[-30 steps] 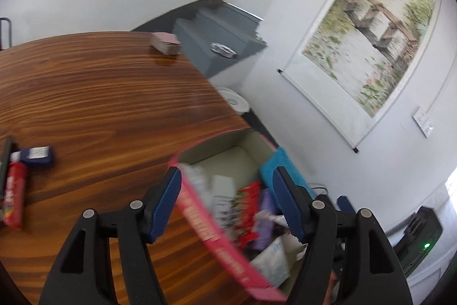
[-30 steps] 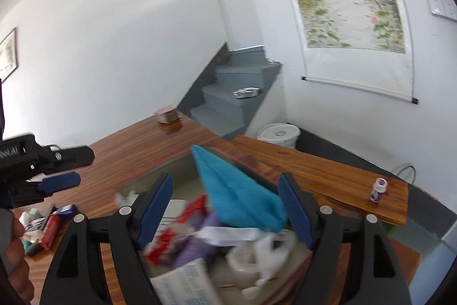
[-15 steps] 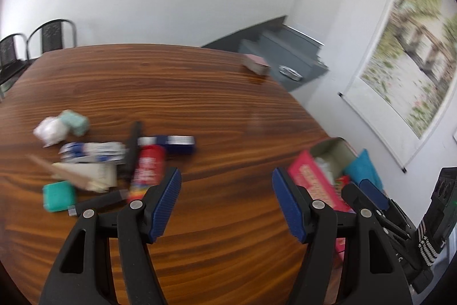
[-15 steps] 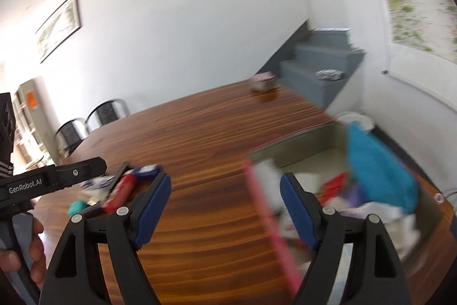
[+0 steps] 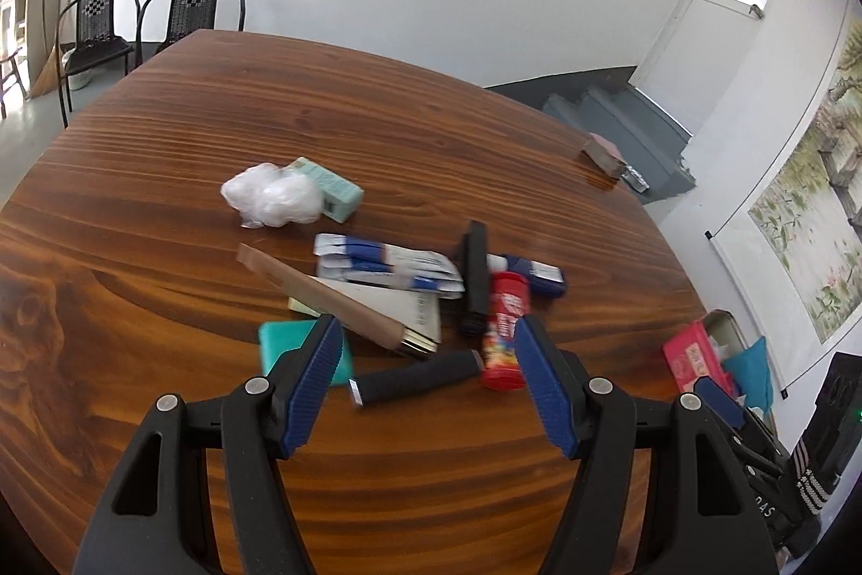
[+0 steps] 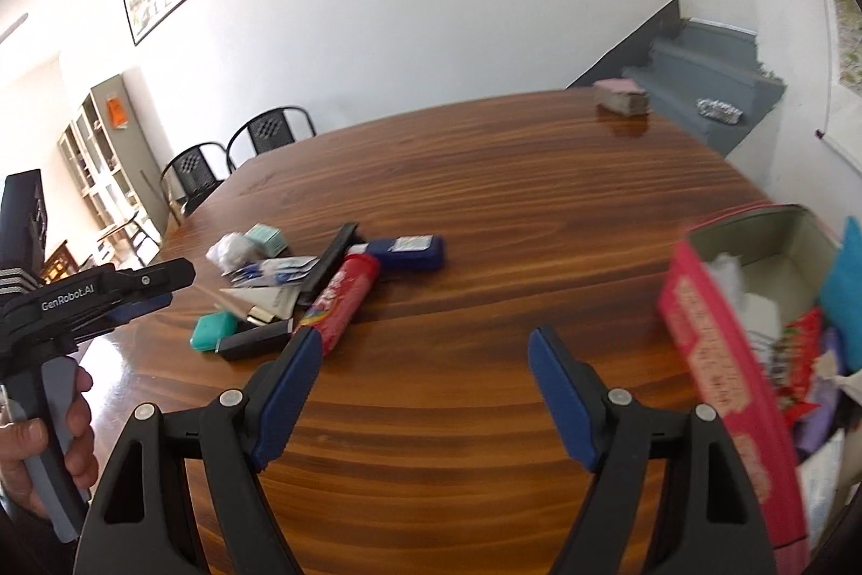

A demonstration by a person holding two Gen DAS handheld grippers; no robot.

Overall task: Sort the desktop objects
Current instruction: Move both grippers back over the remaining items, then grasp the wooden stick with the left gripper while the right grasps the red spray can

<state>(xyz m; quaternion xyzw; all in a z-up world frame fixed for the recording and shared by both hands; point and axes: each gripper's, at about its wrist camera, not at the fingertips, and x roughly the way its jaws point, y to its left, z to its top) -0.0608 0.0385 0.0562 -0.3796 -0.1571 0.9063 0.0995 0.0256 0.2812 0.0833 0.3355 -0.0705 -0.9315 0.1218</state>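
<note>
Left gripper [image 5: 428, 354] hovering over clutter on table [image 5: 269, 133], jaws apart, holding nothing; black bar [image 5: 415, 378] and red tube [image 5: 504, 330] lying between fingers in view. Right gripper [image 6: 425, 367] hanging over bare wood, jaws apart, holding nothing. Pink box [image 6: 716, 348] sitting at table's right edge, filled with items.

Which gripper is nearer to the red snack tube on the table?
Left. The left gripper hovers open just before the red snack tube; the right gripper is open further back, nearer the pink box.
</note>
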